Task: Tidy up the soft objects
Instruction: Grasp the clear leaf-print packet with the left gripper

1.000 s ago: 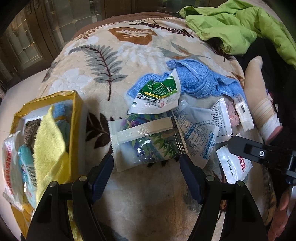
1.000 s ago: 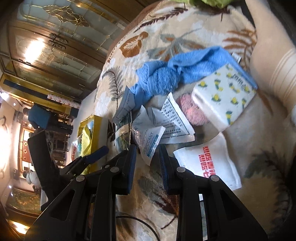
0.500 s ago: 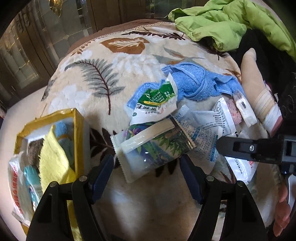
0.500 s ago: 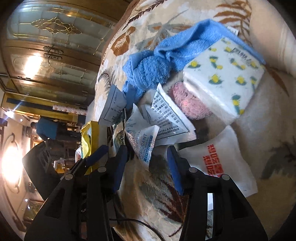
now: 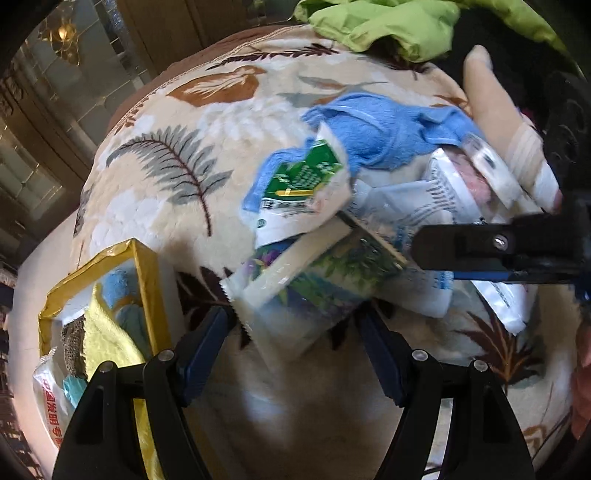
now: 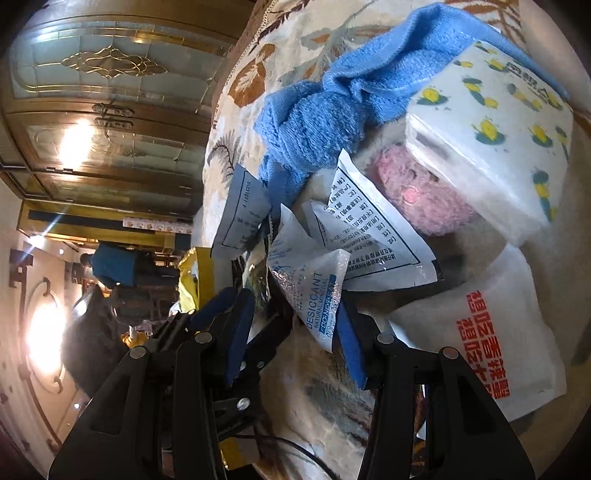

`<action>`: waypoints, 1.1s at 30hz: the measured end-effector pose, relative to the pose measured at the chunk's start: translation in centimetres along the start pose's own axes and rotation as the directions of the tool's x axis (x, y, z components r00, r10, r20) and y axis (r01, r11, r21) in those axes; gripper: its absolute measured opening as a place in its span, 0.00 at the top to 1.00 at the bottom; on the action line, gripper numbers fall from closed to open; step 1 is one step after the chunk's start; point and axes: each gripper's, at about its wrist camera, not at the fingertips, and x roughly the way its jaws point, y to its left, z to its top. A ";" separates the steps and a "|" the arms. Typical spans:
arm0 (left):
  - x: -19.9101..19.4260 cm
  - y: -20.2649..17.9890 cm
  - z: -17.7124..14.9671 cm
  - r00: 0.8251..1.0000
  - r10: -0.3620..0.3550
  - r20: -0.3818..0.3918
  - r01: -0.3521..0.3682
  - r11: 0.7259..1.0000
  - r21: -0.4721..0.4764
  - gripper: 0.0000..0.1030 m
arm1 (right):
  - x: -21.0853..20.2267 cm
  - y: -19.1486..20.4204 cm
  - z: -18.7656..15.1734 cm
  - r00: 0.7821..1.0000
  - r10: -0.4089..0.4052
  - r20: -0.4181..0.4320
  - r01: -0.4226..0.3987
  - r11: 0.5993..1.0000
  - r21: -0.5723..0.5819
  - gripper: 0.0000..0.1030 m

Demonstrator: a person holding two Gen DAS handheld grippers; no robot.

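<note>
Nearest in the left wrist view, the left gripper [image 5: 295, 332] stands wide, its blue pads either side of the near end of a floral wet-wipe pack [image 5: 306, 291] and not pressing on it, so that pack is straddled rather than picked up. To the near left sits the yellow box [image 5: 146, 266], already holding a yellow cloth [image 5: 107, 343], a light blue cloth [image 5: 118, 291] and a red-lettered packet [image 5: 50, 398] at its near edge; this part of the sorting looks done.

In the right wrist view the right gripper [image 6: 295, 332] is part-open, its jaws having just been opening, with the lower tip of a desiccant sachet [image 6: 317, 291] between the pads; whether the pads touch it cannot be told. Just right of it lies a white packet with red lettering [image 6: 491, 336].

Farther on, the pile left on the leaf-patterned blanket [image 5: 177, 110] is still large: a green-and-white sachet [image 5: 299, 192], a white sachet with black print [image 6: 369, 236], a pink fluffy puff [image 6: 424, 195], a lemon-print tissue pack [image 6: 498, 136] resting partly on the puff, and a crumpled blue towel [image 6: 351, 96]. A green jacket [image 5: 388, 26] lies at the far edge.

By this reckoning the task is under halfway, with most soft items yet to reach the box
</note>
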 end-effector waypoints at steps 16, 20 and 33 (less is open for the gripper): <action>0.8 1.2 1.6 0.999 -0.034 0.008 0.035 0.996 -0.079 0.35 | 1.9 -1.3 0.4 0.992 0.117 0.042 -0.121 0.986 0.117 0.56; 0.7 1.4 1.7 0.999 -0.042 0.004 0.043 0.994 -0.099 0.41 | 2.1 -1.5 0.2 0.990 0.128 0.062 -0.135 0.983 0.121 0.63; -0.4 2.2 0.9 0.998 -0.045 0.041 0.052 0.979 -0.198 0.53 | 0.1 -1.5 -0.8 0.997 0.067 0.039 -0.069 0.996 0.061 0.86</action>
